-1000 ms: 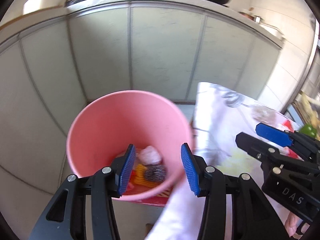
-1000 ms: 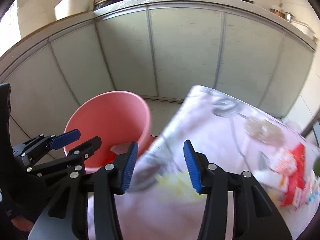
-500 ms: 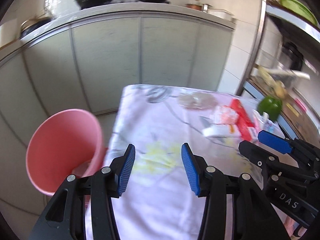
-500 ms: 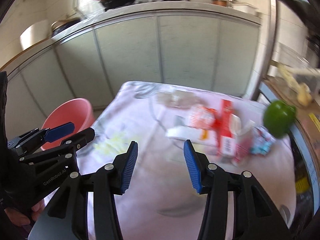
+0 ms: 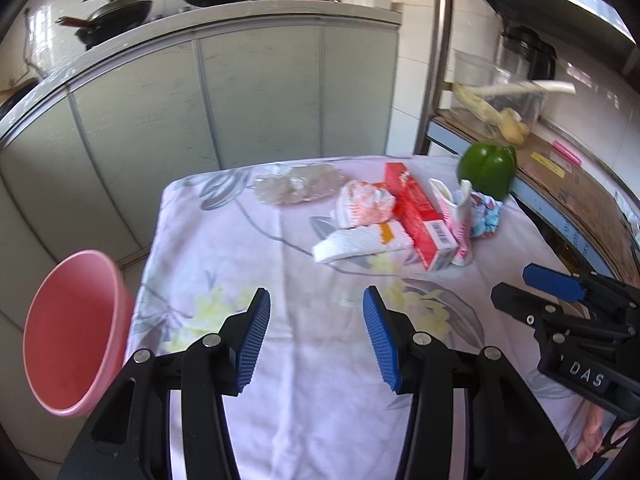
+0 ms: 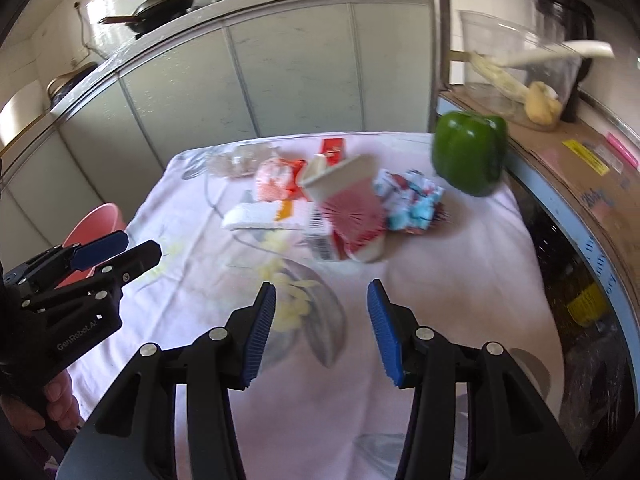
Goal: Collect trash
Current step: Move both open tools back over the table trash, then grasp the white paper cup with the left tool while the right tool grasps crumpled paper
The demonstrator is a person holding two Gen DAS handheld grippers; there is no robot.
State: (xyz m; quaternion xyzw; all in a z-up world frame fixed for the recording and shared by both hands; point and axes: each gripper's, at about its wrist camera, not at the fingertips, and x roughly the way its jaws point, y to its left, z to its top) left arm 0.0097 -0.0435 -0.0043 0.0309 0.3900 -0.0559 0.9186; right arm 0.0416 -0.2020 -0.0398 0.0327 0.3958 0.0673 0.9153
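Both tools, left (image 5: pixel 316 336) and right (image 6: pixel 322 330), stand open and empty over the bench (image 5: pixel 312 400). The trash (image 5: pixel 400 216) lies clustered upper centre of both frames, beside a pepper (image 5: pixel 486 166). The pink bin (image 5: pixel 68 332) sits lower left, off the bench edge.

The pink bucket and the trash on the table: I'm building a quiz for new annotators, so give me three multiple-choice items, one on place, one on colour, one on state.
1. Where is the pink bucket?
A. On the table
B. Off the table's left edge
C. On the counter

2. What colour is the bell pepper?
A. Red
B. Yellow
C. Green

3. What is between the right gripper fingers?
A. Nothing
B. A carton
C. The pepper

Answers:
1 B, it sits below the flowered tablecloth beside its left edge.
2 C, plainly green.
3 A, blue pads stand apart over bare cloth.
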